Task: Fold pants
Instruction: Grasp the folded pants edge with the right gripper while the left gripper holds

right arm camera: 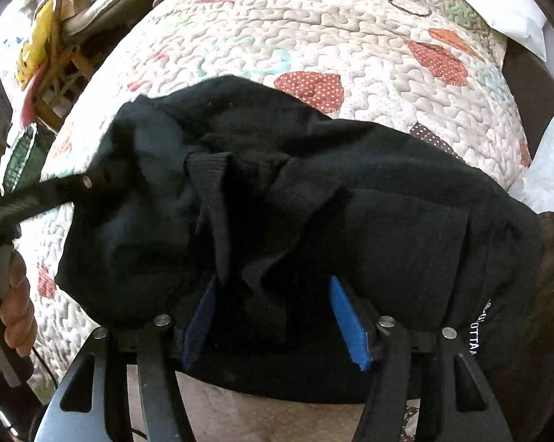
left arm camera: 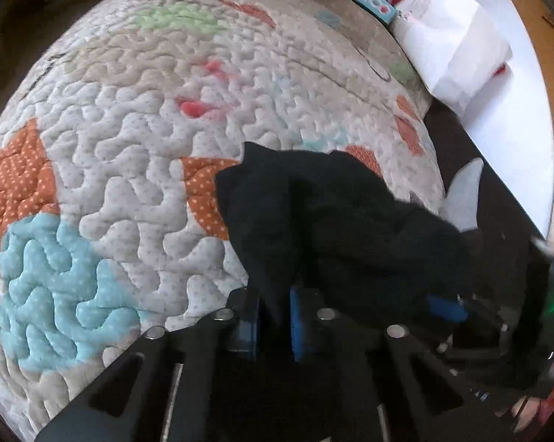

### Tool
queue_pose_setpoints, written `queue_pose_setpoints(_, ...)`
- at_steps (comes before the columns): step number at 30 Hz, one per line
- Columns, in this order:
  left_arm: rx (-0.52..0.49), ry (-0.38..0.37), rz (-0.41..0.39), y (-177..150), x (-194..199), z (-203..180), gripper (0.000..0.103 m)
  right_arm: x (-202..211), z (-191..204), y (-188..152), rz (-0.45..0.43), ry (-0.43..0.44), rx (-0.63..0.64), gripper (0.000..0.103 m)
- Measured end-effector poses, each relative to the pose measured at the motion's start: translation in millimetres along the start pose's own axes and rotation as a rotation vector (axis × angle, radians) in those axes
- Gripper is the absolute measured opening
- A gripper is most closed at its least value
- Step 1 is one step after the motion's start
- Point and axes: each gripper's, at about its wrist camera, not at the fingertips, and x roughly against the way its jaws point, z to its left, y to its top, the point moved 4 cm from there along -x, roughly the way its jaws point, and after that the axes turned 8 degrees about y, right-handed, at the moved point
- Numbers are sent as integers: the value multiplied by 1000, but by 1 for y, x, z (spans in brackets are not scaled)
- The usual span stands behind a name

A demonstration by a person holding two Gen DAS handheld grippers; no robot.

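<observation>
The crumpled black fabric pants (right arm camera: 277, 202) hang bunched over the quilted patchwork bed cover (left arm camera: 129, 147), pinched by the nearly closed left claw (left arm camera: 273, 326) at one edge, while the half-open right claw (right arm camera: 273, 320) holds nothing firmly beneath them.

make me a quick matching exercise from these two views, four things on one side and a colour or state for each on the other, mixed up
Things:
1. pants
2. left gripper
3. right gripper
4. quilt

Colour or state:
a. fingers spread wide, black cloth lying between them
b. white and stitched, with orange and light blue patches
c. black, bunched up in a heap
d. fingers close together, pinching a fold of black cloth

Pairs: 1-c, 2-d, 3-a, 4-b
</observation>
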Motion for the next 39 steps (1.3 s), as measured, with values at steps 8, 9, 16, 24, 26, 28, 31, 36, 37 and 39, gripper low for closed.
queue_pose_setpoints(8,-35,14,-50,2,15,-2,10,15,14,5,-58,-36,76,67)
queue_pose_setpoints(9,-24,0,-51,3,17,0,9,13,14,3,-50,-33,74,67)
queue_pose_setpoints(16,8,22,-85,16,29,14,9,7,20,5,-42,21,69,67)
queue_pose_setpoints(24,90,156,-112,33,47,71,10,13,27,6,-65,79,74,67)
queue_pose_setpoints(26,79,202,-85,31,48,79,15,15,24,8,-65,99,56,67)
queue_pose_setpoints(28,61,238,-84,28,57,85,17,23,19,11,-87,112,40,67)
queue_pose_setpoints(31,57,243,-128,26,83,90,18,47,2,19,-166,127,-27,67)
queue_pose_setpoints(36,27,224,-185,17,113,68,29,68,-46,22,-248,93,-210,67)
queue_pose_setpoints(37,-3,216,-192,14,114,54,31,70,-60,20,-257,98,-276,68)
queue_pose_setpoints(39,-64,186,-195,6,108,24,36,73,-84,17,-276,130,-397,68)
